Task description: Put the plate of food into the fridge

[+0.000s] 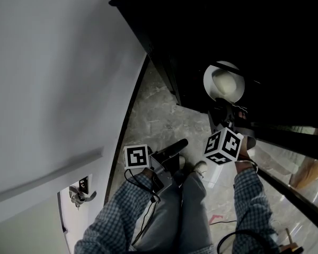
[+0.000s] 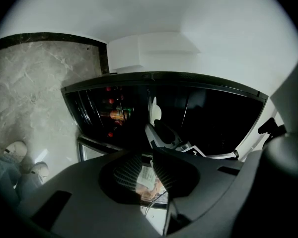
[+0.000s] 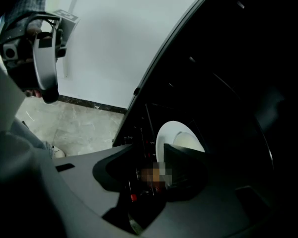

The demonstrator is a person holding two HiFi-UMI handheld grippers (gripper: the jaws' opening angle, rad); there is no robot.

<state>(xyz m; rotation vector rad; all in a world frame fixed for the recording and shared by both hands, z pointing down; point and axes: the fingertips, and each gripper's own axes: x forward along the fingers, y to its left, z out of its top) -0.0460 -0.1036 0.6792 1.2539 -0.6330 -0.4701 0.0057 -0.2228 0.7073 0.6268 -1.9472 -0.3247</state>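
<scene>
- One plate of food (image 1: pixel 224 82) already inside the dark fridge (image 1: pixel 286 41), at 12 o'clock from the right gripper (image 3: pixel 149 148) in the head view. Looks set down on a shelf, though too dark there to make the shelf out.
- Right fingers (image 3: pixel 186 170) spread wide and released, nothing pinched. White rim of the plate just beyond the tip of the finger at 3 o'clock, near but seemingly not pressed.
- At 9 o'clock of the right one, the left gripper (image 2: pixel 148 155), aimed roughly level toward the fridge front. Its fingers (image 2: pixel 126 170) parted by a narrow gap, grasping nothing.
- Reads as placed, with withdrawal the likely next move. Hence the main risk: catching the rim with that near finger while backing out, which would drag or tip the plate and spill the pale mound of food (image 1: pixel 229 81).
- Could also go wrong if the plate rests too close to the shelf's front edge, since any nudge would then slide it out toward the floor (image 1: pixel 164 115). Cannot tell, as that edge stays hidden in the dark.
- Lower in the fridge, bottles (image 2: pixel 116 114) with red caps, at 6 o'clock of the plate in the right gripper view. A dipping wrist on the way out might knock them.
- Calls for a straight pull back with wide fingers.
</scene>
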